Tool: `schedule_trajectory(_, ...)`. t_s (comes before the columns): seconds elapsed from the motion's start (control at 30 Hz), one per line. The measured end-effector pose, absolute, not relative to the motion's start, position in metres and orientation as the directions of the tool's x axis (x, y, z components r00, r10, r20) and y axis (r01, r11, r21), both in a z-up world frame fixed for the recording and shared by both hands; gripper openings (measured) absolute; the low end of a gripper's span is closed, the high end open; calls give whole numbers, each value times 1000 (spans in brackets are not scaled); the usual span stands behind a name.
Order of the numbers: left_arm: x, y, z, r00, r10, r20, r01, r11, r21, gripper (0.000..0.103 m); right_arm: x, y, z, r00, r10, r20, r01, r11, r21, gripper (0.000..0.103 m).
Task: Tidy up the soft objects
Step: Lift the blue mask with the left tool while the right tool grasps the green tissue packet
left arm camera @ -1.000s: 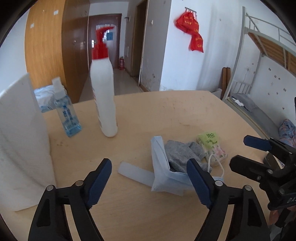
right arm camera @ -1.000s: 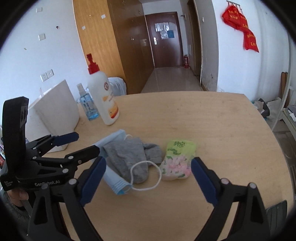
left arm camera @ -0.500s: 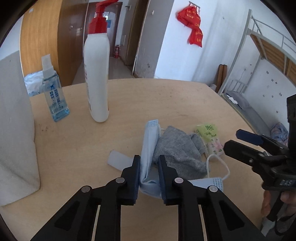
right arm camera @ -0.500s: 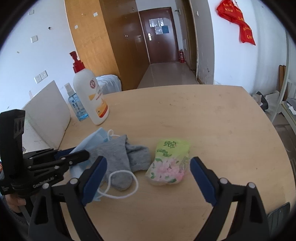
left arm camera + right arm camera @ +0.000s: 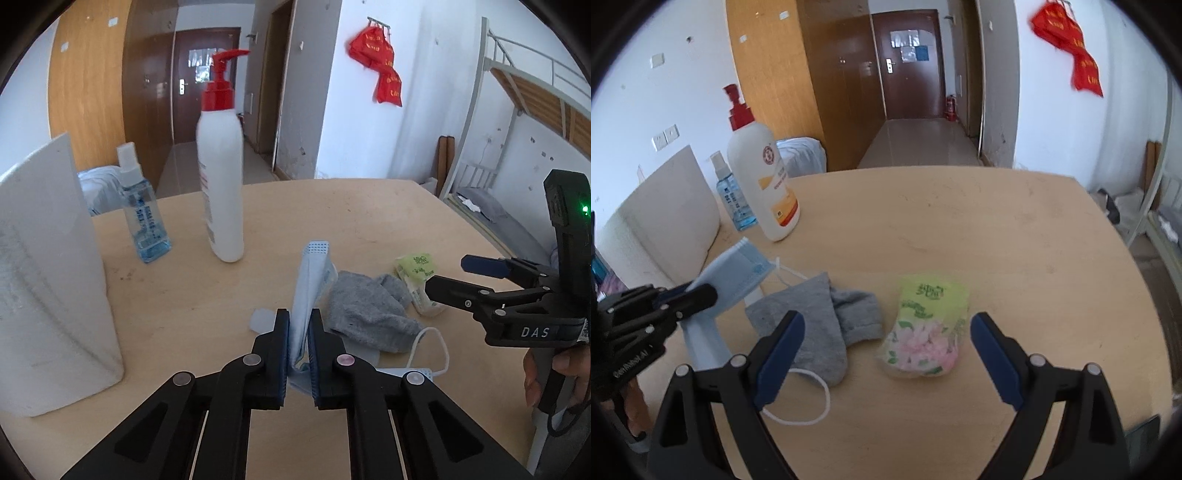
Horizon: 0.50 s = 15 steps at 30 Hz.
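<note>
left gripper (image 5: 298,332) clamped on blue mask (image 5: 308,291), apparently lifting; right gripper (image 5: 886,343) wide, empty. beside mask: grey sock (image 5: 827,321), tissue pack (image 5: 927,332), unsorted.

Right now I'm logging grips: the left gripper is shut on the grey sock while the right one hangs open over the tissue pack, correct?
Not quite. The left gripper is shut on the blue face mask, not the grey sock, as the left wrist view shows. The right gripper does hang open over the tissue pack.

"DAS" on right gripper (image 5: 461,280), "GenRobot.AI" on left gripper (image 5: 705,295)
</note>
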State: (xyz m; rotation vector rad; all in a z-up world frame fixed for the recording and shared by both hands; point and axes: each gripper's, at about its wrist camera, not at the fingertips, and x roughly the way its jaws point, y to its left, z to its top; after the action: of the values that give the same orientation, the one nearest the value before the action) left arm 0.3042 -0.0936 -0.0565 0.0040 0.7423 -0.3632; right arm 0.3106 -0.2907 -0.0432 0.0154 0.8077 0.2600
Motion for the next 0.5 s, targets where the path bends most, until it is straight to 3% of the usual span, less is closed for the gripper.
schedule_trajectory(0.2, 299, -83, -49, 706, -319, -632, 314, 941, -124, 10, 326, -294, -55, 649, 167, -742, -168, 983, 74, 92)
schedule_trajectory(0.27, 298, -82, -49, 708, -316, -631, 314, 942, -119, 10, 331, -296, -59, 638, 158, -754, -157, 985, 73, 78)
schedule_trajectory(0.37, 296, -79, -48, 707, -326, -628, 320, 939, -127, 10, 336, -301, -65, 620, 145, -771, -139, 988, 74, 67)
schedule_trajectory(0.5, 293, -77, -46, 705, -341, -621, 330, 934, -138, 10, 340, -304, -74, 598, 121, -792, -123, 991, 59, 66)
